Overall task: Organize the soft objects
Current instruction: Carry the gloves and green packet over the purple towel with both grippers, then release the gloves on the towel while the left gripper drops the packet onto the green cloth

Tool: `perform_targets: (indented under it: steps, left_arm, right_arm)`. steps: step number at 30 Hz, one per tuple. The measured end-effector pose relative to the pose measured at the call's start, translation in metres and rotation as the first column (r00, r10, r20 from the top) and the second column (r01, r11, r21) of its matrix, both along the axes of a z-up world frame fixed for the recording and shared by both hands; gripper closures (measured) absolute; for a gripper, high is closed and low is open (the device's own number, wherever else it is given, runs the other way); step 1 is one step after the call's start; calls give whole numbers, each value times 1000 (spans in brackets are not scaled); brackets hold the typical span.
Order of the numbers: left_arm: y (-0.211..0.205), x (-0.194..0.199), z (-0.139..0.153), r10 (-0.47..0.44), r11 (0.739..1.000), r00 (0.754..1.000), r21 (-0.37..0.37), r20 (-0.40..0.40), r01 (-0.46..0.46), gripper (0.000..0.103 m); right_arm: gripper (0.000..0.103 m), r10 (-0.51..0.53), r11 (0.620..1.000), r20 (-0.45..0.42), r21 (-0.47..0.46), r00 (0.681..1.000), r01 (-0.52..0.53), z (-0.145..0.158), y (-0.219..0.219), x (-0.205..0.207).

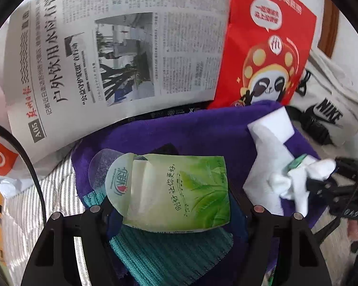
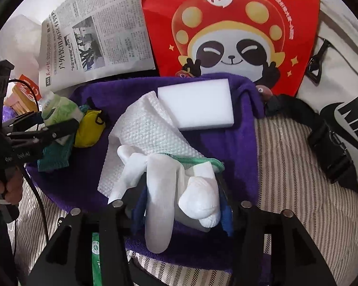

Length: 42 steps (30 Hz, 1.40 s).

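A purple towel [image 2: 229, 143] lies spread on the striped surface. On it rest a white sponge block [image 2: 198, 104], a white textured cloth [image 2: 148, 128], a teal cloth [image 1: 174, 247] and a small yellow pouch [image 2: 88, 128]. My left gripper [image 1: 176, 208] is shut on a green tissue packet [image 1: 179, 190] above the teal cloth; it also shows in the right wrist view [image 2: 59, 128]. My right gripper [image 2: 181, 205] is shut on a white sock [image 2: 176, 190] with a green trim, over the towel's near edge; it also shows in the left wrist view [image 1: 305, 183].
A newspaper [image 1: 112, 54] and a red panda bag [image 2: 229, 31] lean at the back. A white Nike bag [image 2: 341, 109] with a black strap and buckle [image 2: 327, 143] lies at the right. An orange and white wrapper [image 1: 0, 159] lies at the left.
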<state>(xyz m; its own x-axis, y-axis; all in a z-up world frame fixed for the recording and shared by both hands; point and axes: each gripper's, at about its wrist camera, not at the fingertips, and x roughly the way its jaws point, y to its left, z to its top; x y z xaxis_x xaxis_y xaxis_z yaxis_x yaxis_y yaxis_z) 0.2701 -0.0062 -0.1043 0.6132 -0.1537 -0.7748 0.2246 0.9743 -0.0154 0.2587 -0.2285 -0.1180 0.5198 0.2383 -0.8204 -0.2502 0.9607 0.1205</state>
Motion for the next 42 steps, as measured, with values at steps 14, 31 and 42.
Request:
perform_targets:
  steps: [14, 31, 42]
  left_arm:
    - [4, -19, -3, -25, 1000, 1000, 10, -14, 25, 21]
    - [28, -56, 13, 28, 999, 1000, 39, -10, -28, 21]
    - [36, -77, 10, 31, 999, 999, 10, -28, -31, 21]
  right_arm:
    - [16, -25, 1000, 48, 15, 999, 25, 22, -6, -12]
    - [13, -37, 996, 129, 80, 991, 27, 62, -6, -46]
    - [13, -46, 998, 116, 53, 992, 40, 57, -10, -90]
